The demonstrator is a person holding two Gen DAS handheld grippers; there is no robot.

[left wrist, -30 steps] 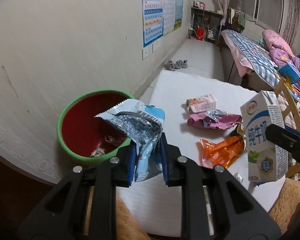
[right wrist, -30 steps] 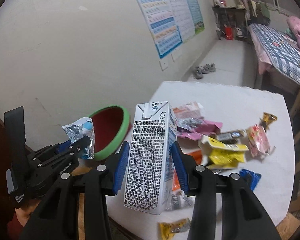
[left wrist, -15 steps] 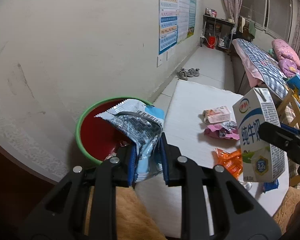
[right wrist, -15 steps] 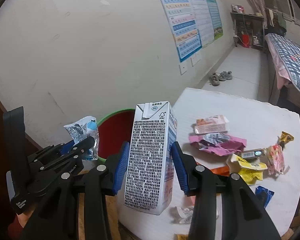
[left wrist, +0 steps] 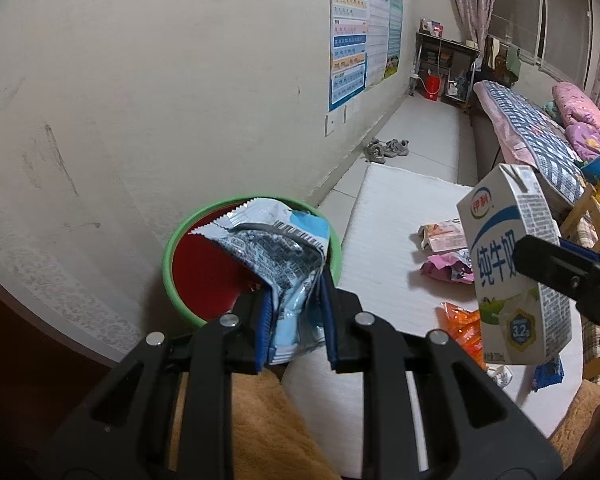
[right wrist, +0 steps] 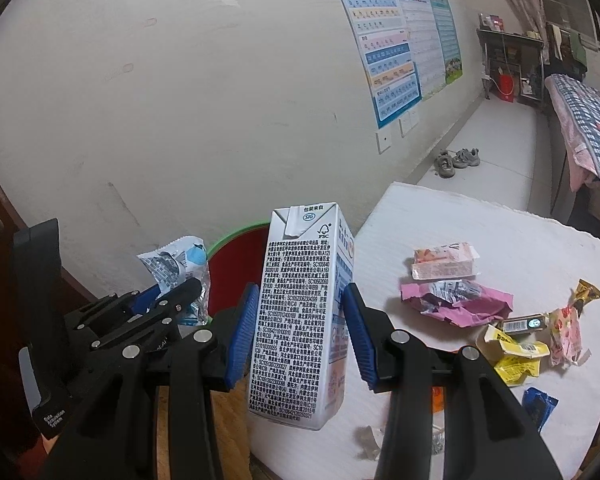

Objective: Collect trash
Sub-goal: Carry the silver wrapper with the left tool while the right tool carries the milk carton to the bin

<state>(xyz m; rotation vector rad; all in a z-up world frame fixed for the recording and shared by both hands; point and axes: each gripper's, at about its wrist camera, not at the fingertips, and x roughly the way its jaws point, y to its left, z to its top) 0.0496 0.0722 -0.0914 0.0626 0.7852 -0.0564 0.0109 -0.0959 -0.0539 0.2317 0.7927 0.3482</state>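
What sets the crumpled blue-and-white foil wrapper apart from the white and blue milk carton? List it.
The foil wrapper is crumpled and limp; the milk carton is a rigid upright box. The wrapper is pinched in the left gripper; the carton sits in the wider-set right gripper. Both are held up, near the green-rimmed red bin.

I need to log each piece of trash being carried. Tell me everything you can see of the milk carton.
The milk carton is a tall white paperboard brick, lifted clear of the white table and roughly upright. Dense black print covers one face; the left wrist view shows another face with a blue band, large characters and a milk-splash picture. Its folded top flap looks intact. The right gripper clamps it near mid-height, blue pads on opposite sides. Nothing else touches it.
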